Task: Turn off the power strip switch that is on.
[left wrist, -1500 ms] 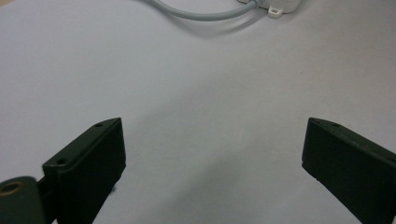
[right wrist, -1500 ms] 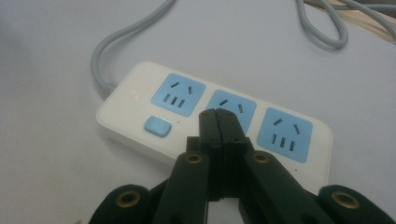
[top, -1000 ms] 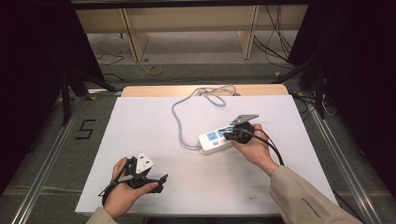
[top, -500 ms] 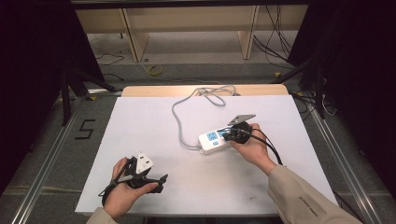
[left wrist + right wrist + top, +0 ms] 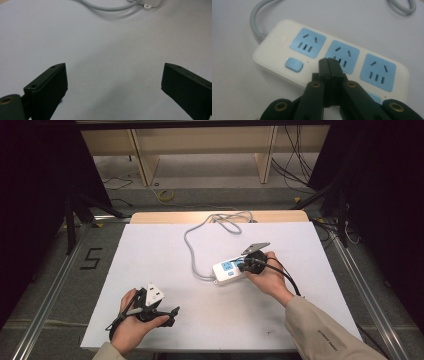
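Near the table's (image 5: 150, 245) front left edge, the left gripper (image 5: 172, 312) rests with jaws wide apart. Right of centre lies a white power strip (image 5: 227, 271) with blue sockets and grey cord (image 5: 192, 255); the right gripper (image 5: 331, 65), jaws together, sits over it.

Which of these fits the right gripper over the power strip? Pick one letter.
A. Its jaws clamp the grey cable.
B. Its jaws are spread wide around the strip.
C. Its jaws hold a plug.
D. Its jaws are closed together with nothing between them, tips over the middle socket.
D: in the right gripper view the right gripper has its two black jaws pressed together and empty, tips over the middle blue socket of the white power strip.
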Demonstrator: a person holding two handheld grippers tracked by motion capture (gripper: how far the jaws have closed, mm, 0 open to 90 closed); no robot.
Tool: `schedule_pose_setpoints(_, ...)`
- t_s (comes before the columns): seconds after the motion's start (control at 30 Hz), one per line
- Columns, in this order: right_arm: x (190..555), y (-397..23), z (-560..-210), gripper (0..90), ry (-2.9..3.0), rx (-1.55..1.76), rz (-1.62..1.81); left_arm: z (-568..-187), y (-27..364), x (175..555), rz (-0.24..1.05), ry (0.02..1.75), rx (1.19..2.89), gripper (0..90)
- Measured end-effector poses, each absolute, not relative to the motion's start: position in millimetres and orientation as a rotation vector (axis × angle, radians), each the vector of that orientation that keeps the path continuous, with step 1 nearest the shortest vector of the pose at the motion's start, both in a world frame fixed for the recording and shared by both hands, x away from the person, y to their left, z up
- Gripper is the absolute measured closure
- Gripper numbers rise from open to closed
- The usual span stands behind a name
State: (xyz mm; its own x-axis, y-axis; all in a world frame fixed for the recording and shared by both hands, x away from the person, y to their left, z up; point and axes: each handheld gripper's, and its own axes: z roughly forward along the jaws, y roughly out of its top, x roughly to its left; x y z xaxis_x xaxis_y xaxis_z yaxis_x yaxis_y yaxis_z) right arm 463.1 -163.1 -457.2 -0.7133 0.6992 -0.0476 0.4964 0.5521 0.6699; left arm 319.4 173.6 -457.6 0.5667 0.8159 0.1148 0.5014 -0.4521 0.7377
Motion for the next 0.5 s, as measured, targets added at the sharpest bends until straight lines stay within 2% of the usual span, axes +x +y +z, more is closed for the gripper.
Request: schedule_pose_setpoints(0.5, 464.1, -164.3, -456.6, 90.0, 2.494, 1.037, 0.938, -457.5, 173.8, 319.0, 0.612, 1.051, 2.135, 6.4)
